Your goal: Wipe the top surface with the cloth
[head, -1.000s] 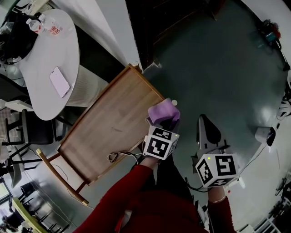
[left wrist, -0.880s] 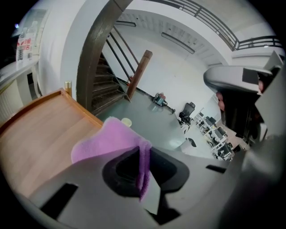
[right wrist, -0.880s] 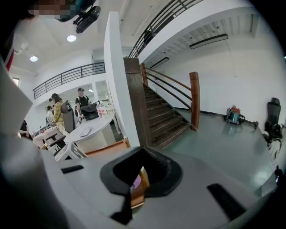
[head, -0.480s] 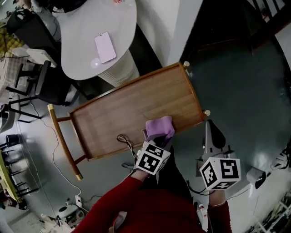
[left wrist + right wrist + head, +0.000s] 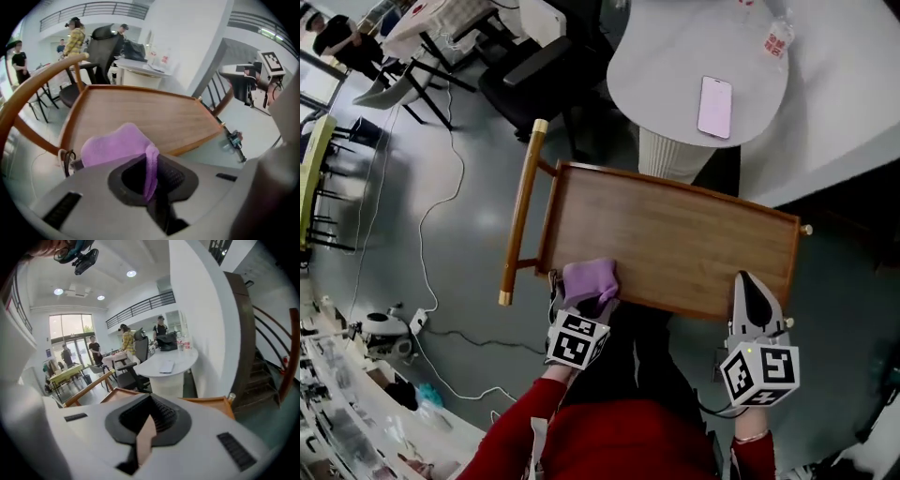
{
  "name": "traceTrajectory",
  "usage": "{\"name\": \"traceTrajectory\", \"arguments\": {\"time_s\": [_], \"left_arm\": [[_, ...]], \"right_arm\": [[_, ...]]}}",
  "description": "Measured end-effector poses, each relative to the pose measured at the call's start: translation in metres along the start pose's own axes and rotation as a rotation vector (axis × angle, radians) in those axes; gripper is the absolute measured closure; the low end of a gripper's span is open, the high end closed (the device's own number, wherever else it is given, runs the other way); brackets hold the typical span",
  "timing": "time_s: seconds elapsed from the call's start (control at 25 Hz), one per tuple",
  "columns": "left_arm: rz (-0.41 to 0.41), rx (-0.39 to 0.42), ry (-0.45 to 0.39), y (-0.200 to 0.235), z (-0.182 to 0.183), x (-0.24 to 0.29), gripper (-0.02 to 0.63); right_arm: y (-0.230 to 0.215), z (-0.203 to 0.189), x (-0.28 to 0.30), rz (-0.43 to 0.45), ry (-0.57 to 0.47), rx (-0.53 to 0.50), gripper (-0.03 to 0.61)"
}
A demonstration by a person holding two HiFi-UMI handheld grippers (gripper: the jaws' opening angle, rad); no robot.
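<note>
Head view: left gripper [image 5: 590, 302] clamped on the purple cloth [image 5: 589, 279] at the wooden top's [image 5: 675, 234] near left corner. Right gripper [image 5: 749, 285] with jaws together, empty, over the near right edge. Beyond, pink phone [image 5: 715, 105] on white table [image 5: 666, 56]; bottle's [image 5: 778, 37] red label print unreadable.

Open wooden top [image 5: 675, 239], raised rim [image 5: 675, 190], handle [image 5: 521, 211]

Bright, even light from ceiling lights [image 5: 131, 273]; fisheye edges warp.
</note>
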State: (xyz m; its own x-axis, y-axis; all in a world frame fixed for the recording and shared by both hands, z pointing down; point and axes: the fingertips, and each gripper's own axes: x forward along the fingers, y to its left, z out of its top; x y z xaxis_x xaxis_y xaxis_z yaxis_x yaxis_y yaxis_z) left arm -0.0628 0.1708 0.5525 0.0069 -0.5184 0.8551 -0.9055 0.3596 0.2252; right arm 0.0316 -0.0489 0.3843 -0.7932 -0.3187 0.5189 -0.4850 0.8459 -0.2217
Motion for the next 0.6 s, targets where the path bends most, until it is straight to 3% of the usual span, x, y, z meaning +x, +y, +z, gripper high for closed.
{"name": "traceTrajectory", "arguments": {"time_s": [0.24, 0.4, 0.6], "left_arm": [[0.182, -0.111, -0.055, 0.062, -0.019, -0.030, 0.561], [0.207, -0.173, -0.091, 0.075, -0.020, -0.038, 0.561], [0.216, -0.185, -0.091, 0.080, -0.023, -0.035, 0.561]], "right_arm": [[0.059, 0.017, 0.032, 0.160, 0.038, -0.115, 0.574], [0.080, 0.021, 0.044, 0.211, 0.051, -0.155, 0.574], [0.089, 0.025, 0.051, 0.232, 0.049, -0.162, 0.574]]}}
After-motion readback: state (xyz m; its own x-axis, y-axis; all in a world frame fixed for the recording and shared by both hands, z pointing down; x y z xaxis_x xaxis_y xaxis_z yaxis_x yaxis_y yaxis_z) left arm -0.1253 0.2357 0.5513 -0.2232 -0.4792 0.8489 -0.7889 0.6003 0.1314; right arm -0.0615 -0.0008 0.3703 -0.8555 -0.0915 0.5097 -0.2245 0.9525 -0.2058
